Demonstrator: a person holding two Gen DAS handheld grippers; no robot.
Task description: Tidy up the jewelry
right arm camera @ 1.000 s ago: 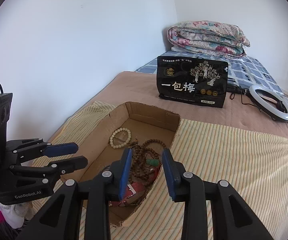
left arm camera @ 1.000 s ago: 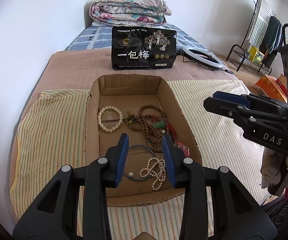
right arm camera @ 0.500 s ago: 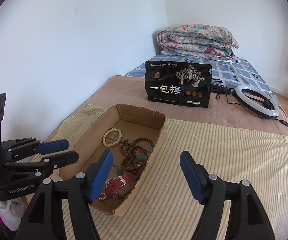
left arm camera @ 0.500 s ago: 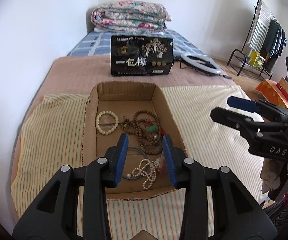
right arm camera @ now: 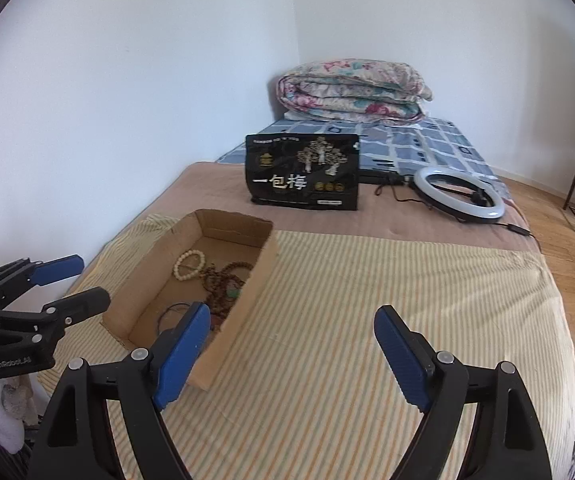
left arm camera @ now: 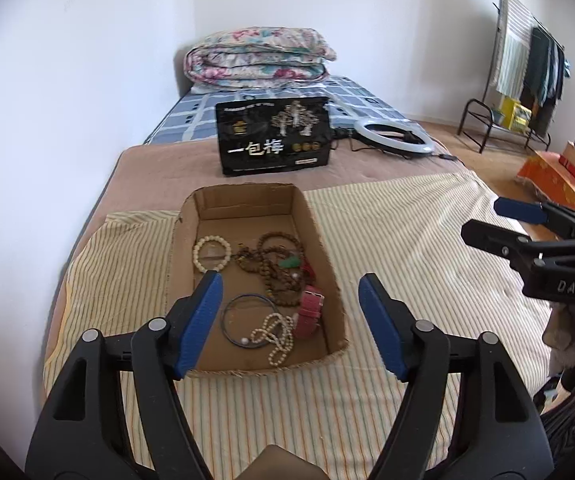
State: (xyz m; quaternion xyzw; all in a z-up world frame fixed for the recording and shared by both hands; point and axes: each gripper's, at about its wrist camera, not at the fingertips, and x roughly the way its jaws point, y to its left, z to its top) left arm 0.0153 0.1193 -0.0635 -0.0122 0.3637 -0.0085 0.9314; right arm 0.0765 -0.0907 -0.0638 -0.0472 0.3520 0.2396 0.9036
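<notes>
An open cardboard box lies on a striped cloth on the bed. In it are a cream bead bracelet, brown bead strings, a thin blue bangle, a white pearl string and a red watch strap. My left gripper is open and empty, above the box's near end. My right gripper is open and empty, over the cloth right of the box. Each gripper shows in the other's view: the right one and the left one.
A black printed bag stands beyond the box. A white ring light with cable lies to its right. A folded floral quilt is by the wall. A clothes rack stands far right.
Both grippers have opened wide, the right first and then the left. Both have pulled back and up from the box, so more of the bed shows.
</notes>
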